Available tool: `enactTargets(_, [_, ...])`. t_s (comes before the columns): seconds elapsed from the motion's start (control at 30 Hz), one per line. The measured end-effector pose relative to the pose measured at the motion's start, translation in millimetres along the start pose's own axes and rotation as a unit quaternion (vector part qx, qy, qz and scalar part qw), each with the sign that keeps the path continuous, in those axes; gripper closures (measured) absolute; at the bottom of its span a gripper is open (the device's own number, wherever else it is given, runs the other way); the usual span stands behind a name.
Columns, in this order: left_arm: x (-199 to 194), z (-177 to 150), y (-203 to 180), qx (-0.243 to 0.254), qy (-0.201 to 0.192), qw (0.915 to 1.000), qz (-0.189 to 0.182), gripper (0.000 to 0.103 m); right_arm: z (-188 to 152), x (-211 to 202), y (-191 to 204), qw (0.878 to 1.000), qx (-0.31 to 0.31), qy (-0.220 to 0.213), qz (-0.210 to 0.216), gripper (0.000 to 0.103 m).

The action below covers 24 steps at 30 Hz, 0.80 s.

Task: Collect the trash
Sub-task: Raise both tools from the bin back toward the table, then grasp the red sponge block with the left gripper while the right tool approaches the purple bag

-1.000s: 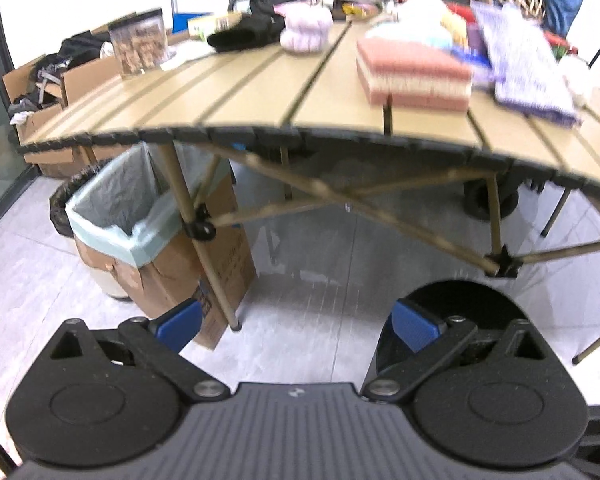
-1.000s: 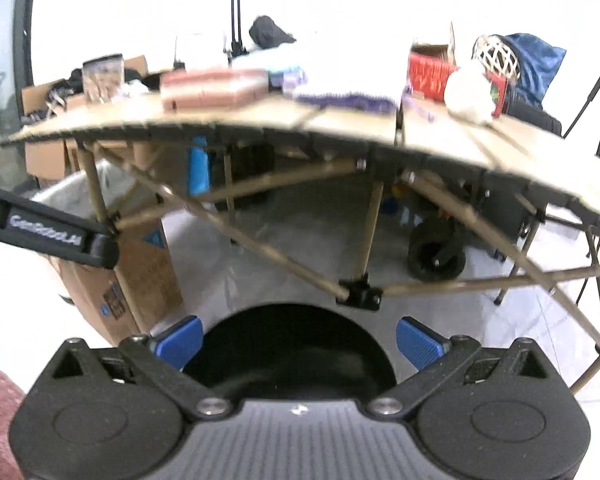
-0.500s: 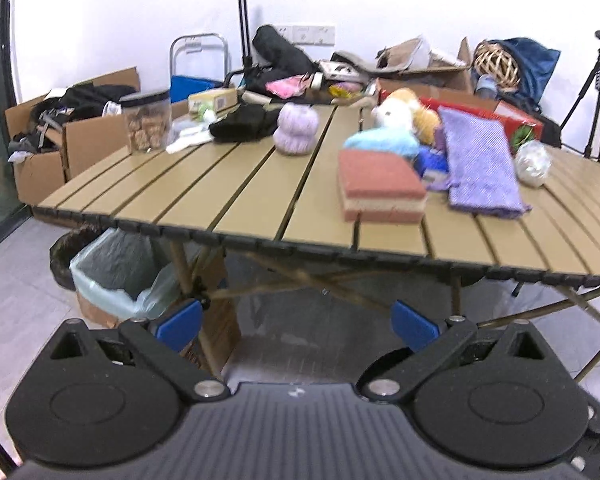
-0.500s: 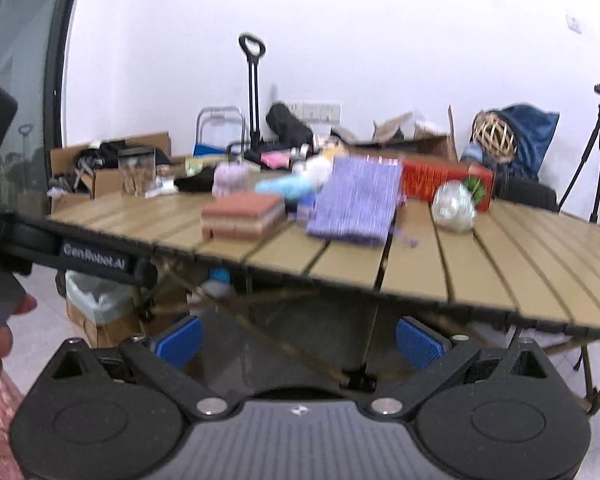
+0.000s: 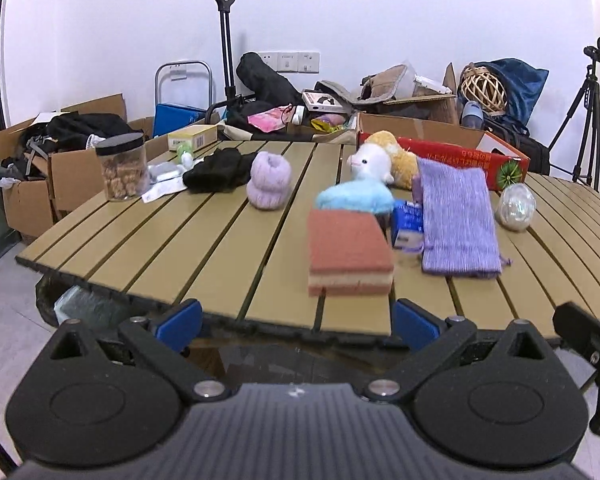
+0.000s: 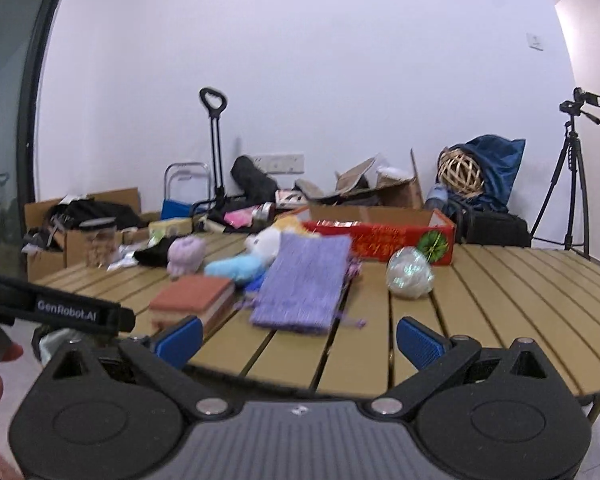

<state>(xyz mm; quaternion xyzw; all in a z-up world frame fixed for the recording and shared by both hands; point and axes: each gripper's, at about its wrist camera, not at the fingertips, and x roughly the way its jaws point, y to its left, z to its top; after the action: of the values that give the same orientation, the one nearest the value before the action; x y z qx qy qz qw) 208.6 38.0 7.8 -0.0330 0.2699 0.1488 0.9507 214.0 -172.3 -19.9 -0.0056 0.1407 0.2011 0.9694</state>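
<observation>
A slatted wooden table (image 5: 204, 248) holds a crumpled shiny wrapper ball (image 5: 516, 207), which also shows in the right wrist view (image 6: 409, 273). White wrappers (image 5: 162, 190) lie near a jar at the far left. A small blue packet (image 5: 407, 227) lies beside a purple knitted pouch (image 5: 456, 224). A lined trash bin (image 5: 84, 307) stands under the table's left edge. My left gripper (image 5: 296, 328) is open and empty, just before the table's near edge. My right gripper (image 6: 298, 342) is open and empty at the near edge too.
On the table are an orange sponge block (image 5: 348, 258), plush toys (image 5: 370, 184), a purple yarn lump (image 5: 269, 185), a black glove (image 5: 216, 175), a snack jar (image 5: 122, 168) and a red box (image 5: 460, 156). Cardboard boxes, bags, a trolley and a tripod (image 5: 584, 116) line the back wall.
Both grippers rose from below table level, where I saw the table legs and bin, to above the edge, so I now look across the tabletop. Both stayed open.
</observation>
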Motion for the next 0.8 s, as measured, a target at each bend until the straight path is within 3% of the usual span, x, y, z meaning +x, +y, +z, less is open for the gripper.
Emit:
enactTargets(0.47, [60.3,34.0,-23.7,-0.012,0.024,0.9996,-0.012,0.000,40.9,55.1,-16.1,1.000,0.016,-0.017,-0.012,0.000])
enactTargets(0.8, [99.8,34.7,-33.8,-0.015,0.047,0.9988,0.001,0.000,39.4,99.6,-24.0,1.000,0.021,0.017,-0.010,0.000])
